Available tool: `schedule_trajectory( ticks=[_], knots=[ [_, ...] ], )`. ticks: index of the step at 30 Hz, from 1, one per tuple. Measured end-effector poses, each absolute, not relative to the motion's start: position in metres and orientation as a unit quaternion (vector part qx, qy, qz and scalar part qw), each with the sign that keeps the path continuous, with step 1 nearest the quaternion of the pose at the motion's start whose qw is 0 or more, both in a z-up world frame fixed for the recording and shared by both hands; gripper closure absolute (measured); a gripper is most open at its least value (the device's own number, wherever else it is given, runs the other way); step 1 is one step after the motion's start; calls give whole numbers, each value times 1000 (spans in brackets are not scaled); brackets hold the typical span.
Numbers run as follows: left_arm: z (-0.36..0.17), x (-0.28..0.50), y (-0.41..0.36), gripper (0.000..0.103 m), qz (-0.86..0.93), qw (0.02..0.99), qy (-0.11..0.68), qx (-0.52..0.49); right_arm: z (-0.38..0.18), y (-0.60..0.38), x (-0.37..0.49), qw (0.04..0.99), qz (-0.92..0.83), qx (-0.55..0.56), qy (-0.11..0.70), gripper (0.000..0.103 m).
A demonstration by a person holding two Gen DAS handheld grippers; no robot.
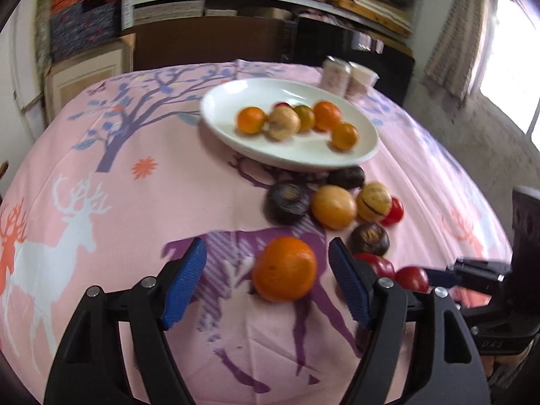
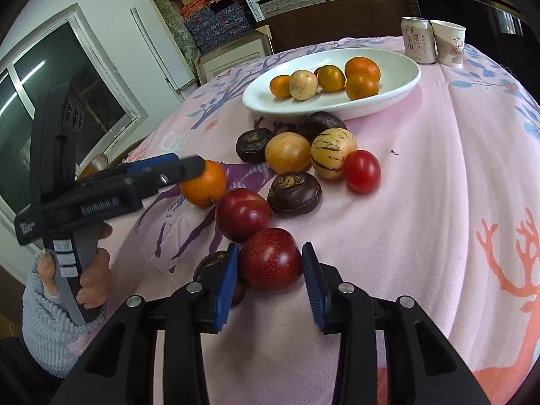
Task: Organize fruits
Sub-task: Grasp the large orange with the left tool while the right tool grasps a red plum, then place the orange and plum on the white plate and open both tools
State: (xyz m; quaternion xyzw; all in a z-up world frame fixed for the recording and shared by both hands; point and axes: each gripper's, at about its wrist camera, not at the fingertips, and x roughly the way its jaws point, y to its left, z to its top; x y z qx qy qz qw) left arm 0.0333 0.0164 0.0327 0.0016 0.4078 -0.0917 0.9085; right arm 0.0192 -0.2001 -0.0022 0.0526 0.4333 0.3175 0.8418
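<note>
Broadly: pink cloth [image 2: 422, 185] with deer print covers table, soft, creased. White oval plate [image 2: 401, 91], glossy, holds round oranges and pale fruit. Left gripper [image 1: 268, 281] released wide, ribbed blue pads [image 1: 184, 287] either side of dimpled orange [image 1: 285, 268] on cloth, not touching. Right gripper [image 2: 268, 281] parted around smooth red plum [image 2: 271, 260]; left pad touching or nearly, right pad just off. Second plum [image 2: 243, 214] adjoining. Dark wrinkled fruits, striped yellow melon [image 2: 332, 152], tomato [image 2: 362, 170] cluster before plate.
</note>
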Motion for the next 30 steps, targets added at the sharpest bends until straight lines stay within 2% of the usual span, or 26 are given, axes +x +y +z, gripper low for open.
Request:
schedule_trajectory(
  ticks=[5,8,9,14,18,23,28,29,30],
  knots=[
    [3,42,-3,31,-78,885,456,54,-3,-203,20,841,318,61,434,64],
    [8,43,4,58,-92,888,450,26,-3,-207,22,842,312,73,435,64],
    [10,44,6,62,-95,890,446,17,-3,-209,23,842,310,76,435,64],
    [15,43,5,63,-78,899,430,31,-1,-211,22,847,305,76,429,64],
    [41,47,13,62,-73,912,403,6,17,-223,34,865,282,87,406,64],
    [72,91,13,62,-65,922,382,-18,67,-217,81,897,246,66,363,65],
    [63,138,7,62,-67,913,400,-47,62,-194,131,897,233,78,367,65],
    [60,142,8,58,-66,913,399,-51,58,-191,138,894,239,87,368,64],
    [58,146,9,44,-62,915,396,-52,54,-189,145,893,244,101,365,63]
  ],
)
